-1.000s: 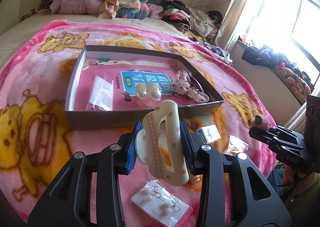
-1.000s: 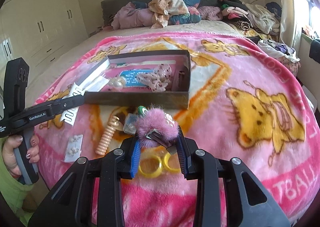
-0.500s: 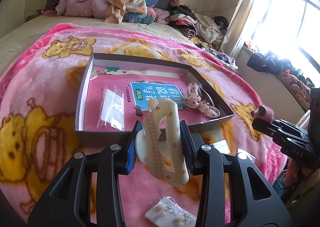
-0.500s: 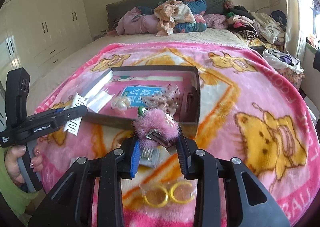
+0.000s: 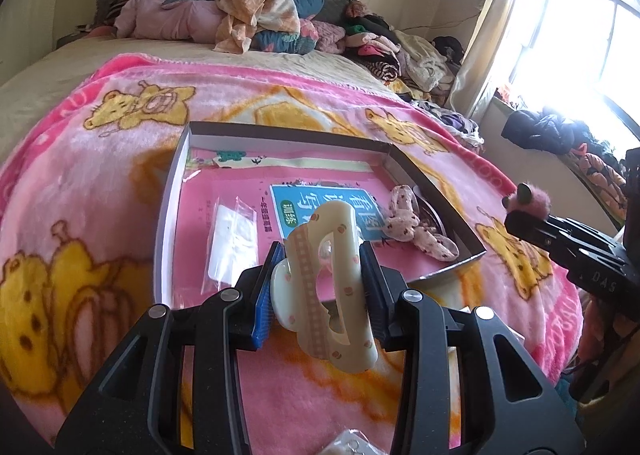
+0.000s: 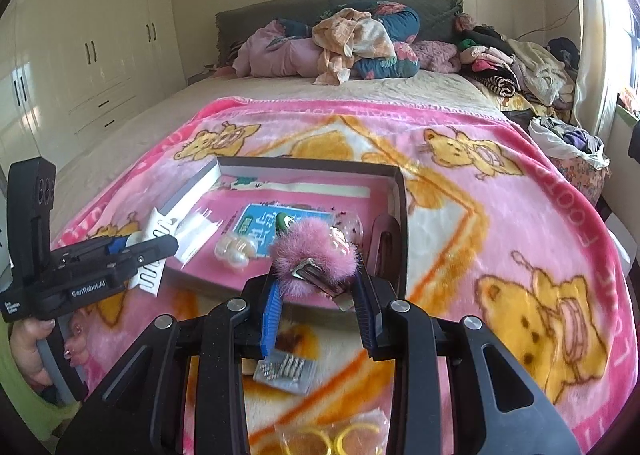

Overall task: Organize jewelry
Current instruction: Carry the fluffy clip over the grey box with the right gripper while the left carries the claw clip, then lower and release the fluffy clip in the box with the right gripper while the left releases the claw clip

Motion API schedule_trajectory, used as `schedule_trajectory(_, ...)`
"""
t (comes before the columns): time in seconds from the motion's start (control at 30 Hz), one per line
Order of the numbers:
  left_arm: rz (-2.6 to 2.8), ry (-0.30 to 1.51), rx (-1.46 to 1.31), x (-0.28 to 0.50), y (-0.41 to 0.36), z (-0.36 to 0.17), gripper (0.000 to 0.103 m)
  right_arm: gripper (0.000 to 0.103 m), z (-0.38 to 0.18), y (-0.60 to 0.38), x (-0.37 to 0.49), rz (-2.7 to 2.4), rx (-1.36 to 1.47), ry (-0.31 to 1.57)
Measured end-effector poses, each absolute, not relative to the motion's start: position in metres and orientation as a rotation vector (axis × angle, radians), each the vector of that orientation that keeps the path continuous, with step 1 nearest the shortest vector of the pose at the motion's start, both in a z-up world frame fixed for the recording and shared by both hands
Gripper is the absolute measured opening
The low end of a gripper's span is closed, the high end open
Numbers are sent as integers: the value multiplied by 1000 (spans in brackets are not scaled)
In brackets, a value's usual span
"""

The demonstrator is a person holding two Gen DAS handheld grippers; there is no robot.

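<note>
My left gripper is shut on a cream claw hair clip with small pink dots, held just above the near wall of a shallow grey box. My right gripper is shut on a fluffy pink hair clip with a metal clasp, at the near edge of the same box. Inside the box lie a clear bag, pearl earrings, a spotted fabric bow and a blue printed card. In the right wrist view the left gripper shows at left, with the cream clip in it.
The box sits on a pink cartoon blanket covering a bed. On the blanket near me lie a card of small metal pieces, bagged yellow hoops and a bagged earring card. Piled clothes line the headboard; wardrobes stand left.
Both grippers have moved forward toward the box, each still shut on its clip. The loose items on the blanket have slid down toward the bottom of both views.
</note>
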State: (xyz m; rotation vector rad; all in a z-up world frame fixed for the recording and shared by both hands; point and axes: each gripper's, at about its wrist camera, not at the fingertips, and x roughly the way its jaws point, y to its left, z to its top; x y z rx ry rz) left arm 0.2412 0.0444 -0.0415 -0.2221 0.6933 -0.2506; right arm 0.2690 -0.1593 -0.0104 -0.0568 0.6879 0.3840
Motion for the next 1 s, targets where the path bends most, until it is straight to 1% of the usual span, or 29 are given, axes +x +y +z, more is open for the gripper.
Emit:
schedule_trajectory(0.37, -230, 684, -201, 264, 41, -42, 30, 31, -18, -157, 297, 365, -58, 707)
schedule_trajectory(1.0, -180, 735, -139, 291, 38, -66, 30, 31, -55, -145, 334, 328, -93, 786)
